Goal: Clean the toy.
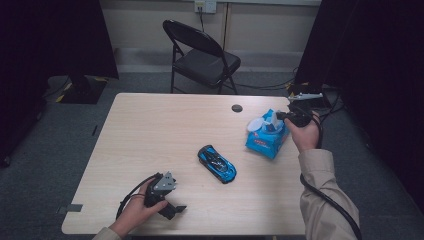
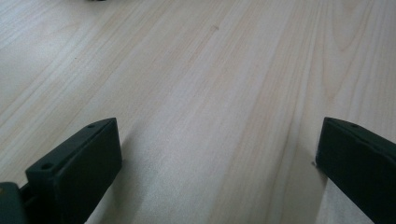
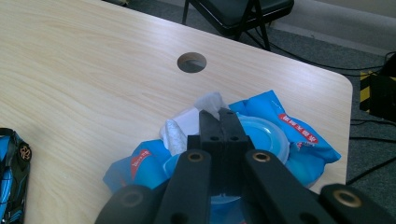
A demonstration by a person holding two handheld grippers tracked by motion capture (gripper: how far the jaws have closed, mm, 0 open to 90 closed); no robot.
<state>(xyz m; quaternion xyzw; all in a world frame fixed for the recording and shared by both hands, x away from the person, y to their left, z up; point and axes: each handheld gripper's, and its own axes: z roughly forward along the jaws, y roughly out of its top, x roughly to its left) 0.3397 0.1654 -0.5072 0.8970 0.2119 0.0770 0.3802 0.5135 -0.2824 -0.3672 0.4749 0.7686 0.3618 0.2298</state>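
Right tool (image 3: 218, 116) clamped shut on white wipe (image 3: 208, 101), sheet partly drawn from blue wipe pack (image 1: 267, 135); lid open. Extraction judged unfinished. Left tool (image 1: 172, 209) wide open, empty, low over worktop (image 1: 150, 130). Pack near right worktop edge; toy car (image 1: 217, 163) mid-worktop, apart; open room leftward.

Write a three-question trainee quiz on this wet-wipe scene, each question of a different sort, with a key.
1. True or false: the right gripper is shut on the wipe sticking out of the blue wet-wipe pack.
2. What lies on the table between the two grippers? A) toy car B) mug C) spoon
3. Fill in: the left gripper has its jaws ____ over bare wood.

Key: 1 true; 2 A, the blue toy car; 3 open.
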